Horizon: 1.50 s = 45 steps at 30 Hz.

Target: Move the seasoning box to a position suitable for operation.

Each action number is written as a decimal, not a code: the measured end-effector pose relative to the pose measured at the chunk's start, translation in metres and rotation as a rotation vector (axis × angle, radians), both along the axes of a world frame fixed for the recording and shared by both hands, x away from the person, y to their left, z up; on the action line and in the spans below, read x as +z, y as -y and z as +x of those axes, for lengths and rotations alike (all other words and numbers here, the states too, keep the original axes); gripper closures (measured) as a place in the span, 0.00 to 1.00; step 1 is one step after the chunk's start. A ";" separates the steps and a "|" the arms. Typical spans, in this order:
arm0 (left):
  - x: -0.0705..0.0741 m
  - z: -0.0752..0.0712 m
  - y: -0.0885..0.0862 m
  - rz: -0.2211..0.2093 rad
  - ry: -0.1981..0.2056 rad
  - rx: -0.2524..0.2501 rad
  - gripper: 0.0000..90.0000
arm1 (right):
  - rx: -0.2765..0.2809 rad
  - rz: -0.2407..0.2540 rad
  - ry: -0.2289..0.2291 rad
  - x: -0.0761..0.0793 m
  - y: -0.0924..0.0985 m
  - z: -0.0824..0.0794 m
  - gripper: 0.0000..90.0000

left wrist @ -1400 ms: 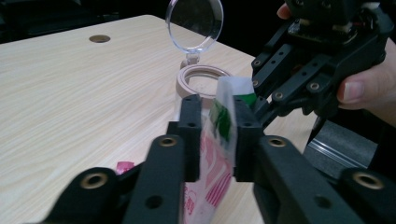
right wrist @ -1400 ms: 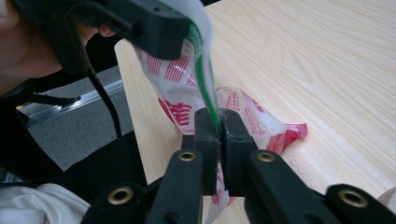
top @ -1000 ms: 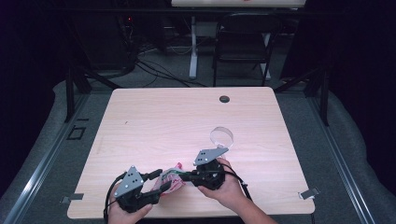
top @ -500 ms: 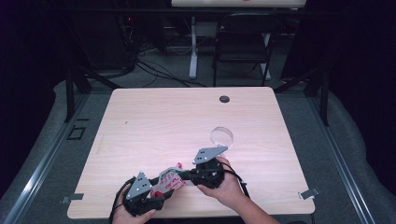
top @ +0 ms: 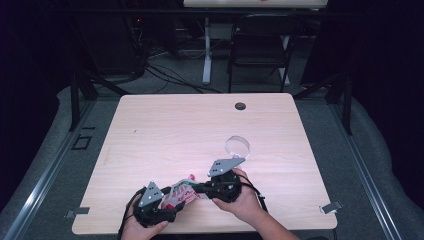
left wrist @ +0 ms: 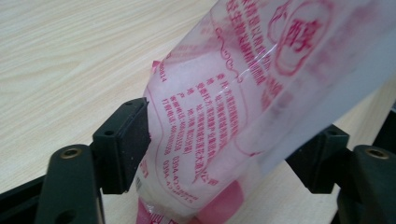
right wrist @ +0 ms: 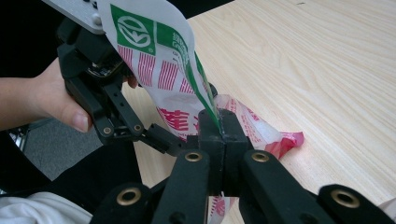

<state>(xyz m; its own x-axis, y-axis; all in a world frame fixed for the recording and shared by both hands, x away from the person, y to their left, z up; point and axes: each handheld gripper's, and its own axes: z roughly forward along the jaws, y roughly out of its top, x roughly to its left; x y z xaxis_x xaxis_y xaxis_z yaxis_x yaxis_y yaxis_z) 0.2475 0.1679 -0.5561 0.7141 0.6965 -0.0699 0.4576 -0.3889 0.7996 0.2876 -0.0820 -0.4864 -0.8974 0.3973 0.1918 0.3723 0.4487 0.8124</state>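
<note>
Near the front edge of the pale wood-grain table (top: 165, 130), a thin, glossy plastic bag (top: 181, 192) hangs crumpled between the two grippers. It is translucent white film printed with red Chinese characters, a round red seal, and a green band with a white circular logo near one edge; small red digits run along it, too fine to read surely. The right tongs (right wrist: 219, 128) are pressed together on the bag's edge, hand wrapped around the body, pointing leftward. The left tongs (left wrist: 229, 158) have just been opening; the bag lies between the black, blocky pads (left wrist: 133, 140), their grip slackened. A clear round disc (top: 237, 146) lies farther back.
</note>
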 end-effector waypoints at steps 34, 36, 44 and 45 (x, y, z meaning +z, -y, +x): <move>-0.032 0.021 0.016 0.103 -0.078 0.016 0.24 | -0.007 0.004 0.009 -0.003 0.006 -0.004 1.00; -0.032 0.021 0.017 0.110 -0.073 0.020 0.24 | -0.012 0.007 0.008 -0.004 0.006 -0.004 1.00; -0.032 0.020 0.019 0.127 -0.036 0.023 0.38 | -0.017 0.009 0.012 -0.004 0.006 -0.005 1.00; -0.032 0.020 0.019 0.128 -0.034 0.026 0.39 | -0.016 0.010 0.012 -0.004 0.006 -0.005 1.00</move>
